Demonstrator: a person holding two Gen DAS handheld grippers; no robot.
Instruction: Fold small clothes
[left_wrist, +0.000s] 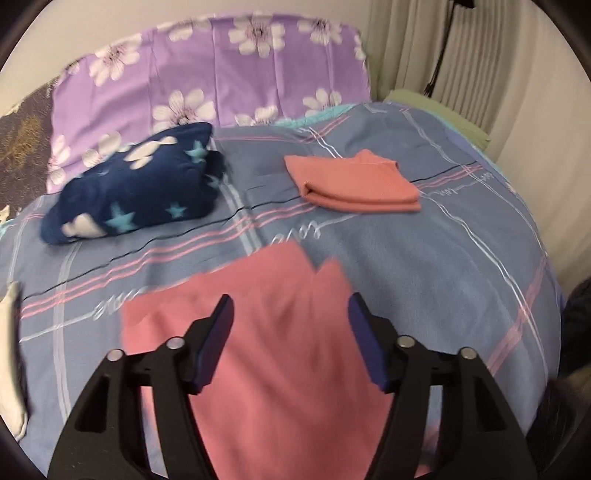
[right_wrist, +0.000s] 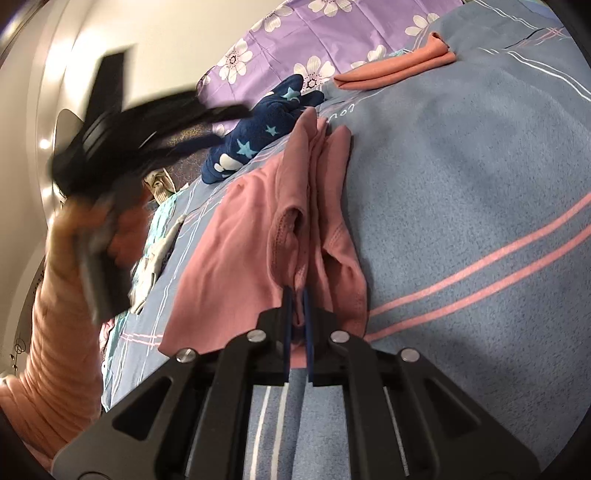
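On bedspread (left_wrist: 424, 280), pink garment (left_wrist: 266, 332) lengthwise toward pillows

Two pink garments are counted: one spread garment (left_wrist: 266, 332) and one folded garment (left_wrist: 354, 181). One navy star-patterned blanket (left_wrist: 136, 184), one purple floral pillow (left_wrist: 207, 70) and two grippers are seen; pale clothes (right_wrist: 159, 236), perhaps two, are blurred.

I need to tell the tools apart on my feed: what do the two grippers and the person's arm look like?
Both look alike: the left gripper and right gripper have matte black angular linkage frames with triangular cut-outs, round silver pivot pins, and flat dark blue finger pads. No cables or markings show. In the right wrist view, the left hand emerges from a ribbed peach-pink sleeve.
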